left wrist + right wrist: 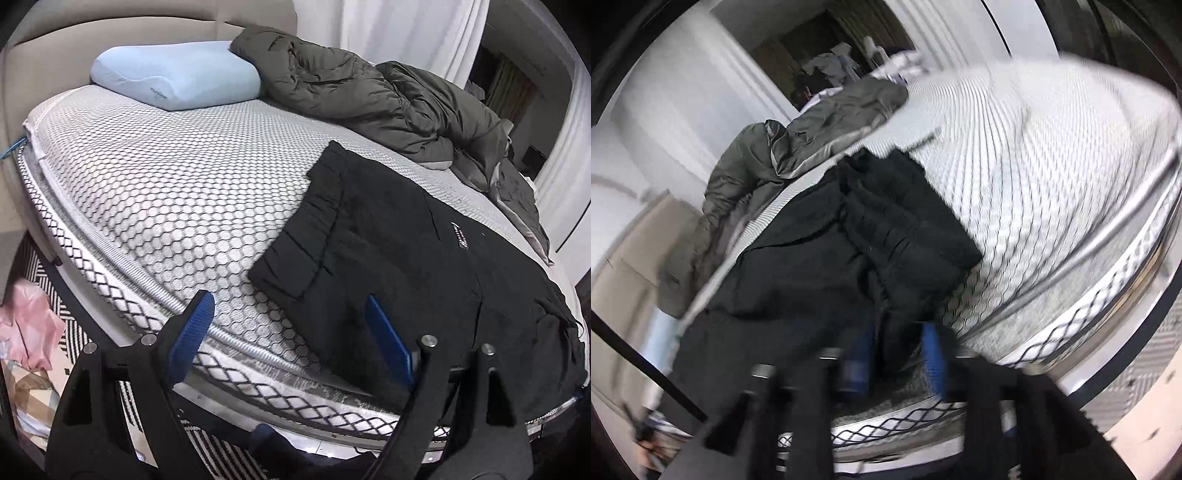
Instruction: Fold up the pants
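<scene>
Black pants (399, 258) lie folded over on the right side of the honeycomb-patterned mattress (177, 206), reaching its near edge. My left gripper (291, 325) is open above that edge; the left blue pad (194, 325) is over bare mattress and the right pad (388, 339) over the pants' lower corner, with nothing held. The right wrist view is blurred. In it, my right gripper (897, 354) is shut on a bunched edge of the pants (820, 266) at the mattress edge (1052, 221), and black fabric fills the narrow gap between its blue pads (932, 354).
A light blue pillow (177, 79) lies at the head of the bed. A rumpled olive-grey duvet (388, 99) is heaped along the far right side. Pink cloth (29, 325) and a black-and-white patterned rug (70, 328) lie on the floor to the left.
</scene>
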### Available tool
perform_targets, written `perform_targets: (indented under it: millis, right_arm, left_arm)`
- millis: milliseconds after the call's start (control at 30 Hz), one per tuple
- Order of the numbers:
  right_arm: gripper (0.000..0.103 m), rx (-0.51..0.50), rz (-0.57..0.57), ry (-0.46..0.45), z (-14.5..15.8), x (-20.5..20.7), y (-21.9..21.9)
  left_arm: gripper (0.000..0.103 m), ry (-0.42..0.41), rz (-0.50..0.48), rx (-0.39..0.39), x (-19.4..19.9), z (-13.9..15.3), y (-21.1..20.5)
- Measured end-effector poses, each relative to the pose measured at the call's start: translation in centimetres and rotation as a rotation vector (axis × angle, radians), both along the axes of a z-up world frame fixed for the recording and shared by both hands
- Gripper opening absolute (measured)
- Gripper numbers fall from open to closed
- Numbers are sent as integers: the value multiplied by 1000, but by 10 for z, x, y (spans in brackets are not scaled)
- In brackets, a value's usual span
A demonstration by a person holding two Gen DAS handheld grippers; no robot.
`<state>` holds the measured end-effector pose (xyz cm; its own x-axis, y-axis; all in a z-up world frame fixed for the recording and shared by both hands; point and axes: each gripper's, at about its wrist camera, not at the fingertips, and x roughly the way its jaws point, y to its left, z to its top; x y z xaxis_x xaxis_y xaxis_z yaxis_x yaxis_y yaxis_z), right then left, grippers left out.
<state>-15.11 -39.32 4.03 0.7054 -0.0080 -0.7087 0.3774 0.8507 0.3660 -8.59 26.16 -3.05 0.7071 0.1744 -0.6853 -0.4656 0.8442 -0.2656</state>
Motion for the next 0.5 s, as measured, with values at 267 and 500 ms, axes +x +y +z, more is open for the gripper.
perform_targets:
  millis: [267,500]
  right_arm:
    - [19,0,-15,20,-6,-10,-5]
    - [29,21,5,-4,1,-6,-7]
  left_arm:
    - [73,-16,-31,-102,-18,-12,-1]
    - [37,-41,-79,-158,12,-15,-10]
